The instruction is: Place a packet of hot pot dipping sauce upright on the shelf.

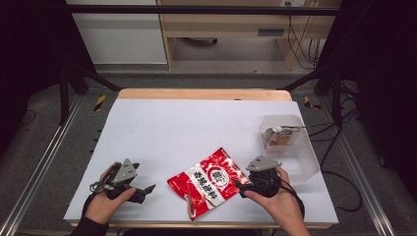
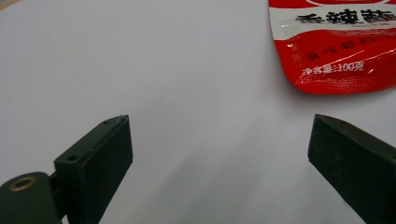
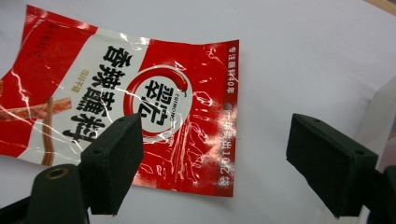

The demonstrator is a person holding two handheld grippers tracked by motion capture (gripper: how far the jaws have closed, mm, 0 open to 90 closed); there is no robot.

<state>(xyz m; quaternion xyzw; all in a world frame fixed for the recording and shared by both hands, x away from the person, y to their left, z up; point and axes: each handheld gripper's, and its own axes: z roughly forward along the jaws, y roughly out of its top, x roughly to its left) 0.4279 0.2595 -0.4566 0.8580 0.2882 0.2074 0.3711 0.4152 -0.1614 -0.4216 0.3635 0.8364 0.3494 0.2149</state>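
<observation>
A red and white snack packet [image 1: 209,183] lies flat on the white table sheet [image 1: 196,123] near the front edge. My right gripper [image 1: 241,185] sits at the packet's right end, low over the table. In the right gripper view its jaws [image 3: 215,126] stand wide apart: one is over the packet [image 3: 116,102], the other over bare sheet, and neither pad presses on it. My left gripper [image 1: 147,189] rests at the front left, apart from the packet. In the left gripper view it is open [image 2: 217,126] over bare sheet, with the packet's corner [image 2: 331,46] ahead to the right.
A clear plastic tub [image 1: 290,147] stands at the right edge of the table with a small packet [image 1: 281,137] inside it. Its wall [image 3: 384,107] is close beside my right gripper. The table's wooden far edge [image 1: 204,94] runs behind the sheet.
</observation>
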